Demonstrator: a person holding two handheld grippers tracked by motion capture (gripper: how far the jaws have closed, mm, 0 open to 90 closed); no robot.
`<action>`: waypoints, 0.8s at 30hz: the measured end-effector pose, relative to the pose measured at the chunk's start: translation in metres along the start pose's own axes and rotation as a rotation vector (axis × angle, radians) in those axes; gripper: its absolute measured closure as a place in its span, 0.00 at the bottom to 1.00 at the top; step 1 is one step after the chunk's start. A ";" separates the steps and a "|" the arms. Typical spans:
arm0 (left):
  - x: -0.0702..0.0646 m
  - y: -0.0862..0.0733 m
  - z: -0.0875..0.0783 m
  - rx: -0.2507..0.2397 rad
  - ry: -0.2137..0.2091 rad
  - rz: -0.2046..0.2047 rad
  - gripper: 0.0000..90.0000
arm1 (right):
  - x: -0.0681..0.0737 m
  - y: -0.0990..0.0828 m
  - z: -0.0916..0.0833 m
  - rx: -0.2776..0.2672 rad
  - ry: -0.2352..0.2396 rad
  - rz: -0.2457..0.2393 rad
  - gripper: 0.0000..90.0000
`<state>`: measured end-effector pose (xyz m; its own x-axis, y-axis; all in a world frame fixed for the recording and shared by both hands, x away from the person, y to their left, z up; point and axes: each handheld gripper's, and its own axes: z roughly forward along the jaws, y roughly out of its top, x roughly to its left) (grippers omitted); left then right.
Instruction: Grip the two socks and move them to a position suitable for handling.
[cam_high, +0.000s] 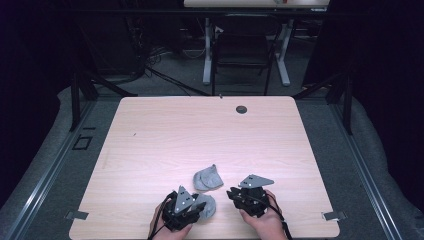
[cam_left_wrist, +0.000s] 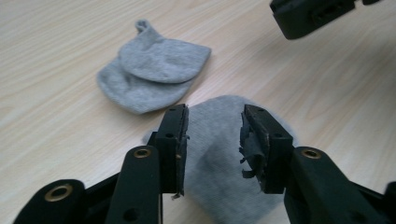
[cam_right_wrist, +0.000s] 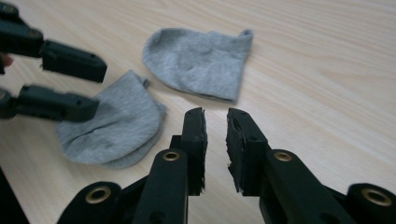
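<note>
Two small grey socks lie on the pale wooden desk (cam_high: 150, 150) near its front edge, and we judge the work to be pairing or gathering them. The far sock (cam_high: 208, 177) lies folded over on itself, flat and free, a little ahead of both hands. The near sock (cam_high: 207, 205) lies just in front of our left tool (cam_high: 199, 204), whose jaws stand spread to either side of it in the left gripper view, with the grey cloth (cam_left_wrist: 219, 154) showing between them; we cannot tell whether the pads already touch the fabric or hover just above it. Our right tool (cam_high: 234, 194) sits beside it to the right, jaws parted by a narrow gap and holding nothing, pointed toward the bare desk between the socks in the right gripper view, where the near sock (cam_right_wrist: 114, 123) lies to its left and the far sock (cam_right_wrist: 201, 63) ahead. We take the step in hand to be the approach to a grasp on the near sock, not yet made. Next, we think the left tool needs to settle low onto the cloth and press its jaws together on a fold thick enough to lift, while the right tool stays out of its way or turns to the far sock. Thin knit on a smooth top may slip out of a shallow pinch.
</note>
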<state>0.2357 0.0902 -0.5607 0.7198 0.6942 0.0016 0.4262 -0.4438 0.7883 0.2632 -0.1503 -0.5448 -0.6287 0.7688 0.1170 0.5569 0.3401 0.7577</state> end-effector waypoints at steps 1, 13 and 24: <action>-0.003 0.001 0.001 0.003 -0.001 0.005 0.65 | -0.003 0.000 -0.002 0.000 -0.006 -0.001 0.85; -0.023 0.001 0.017 0.031 -0.050 0.042 0.61 | -0.027 -0.003 -0.011 -0.030 0.002 0.122 0.85; -0.024 -0.002 0.020 0.049 -0.066 0.065 0.84 | -0.022 -0.005 -0.003 -0.007 0.022 0.106 0.85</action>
<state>0.2282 0.0632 -0.5746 0.7810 0.6245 0.0101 0.4022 -0.5151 0.7569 0.2726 -0.1710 -0.5494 -0.5780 0.7883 0.2109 0.6175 0.2535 0.7446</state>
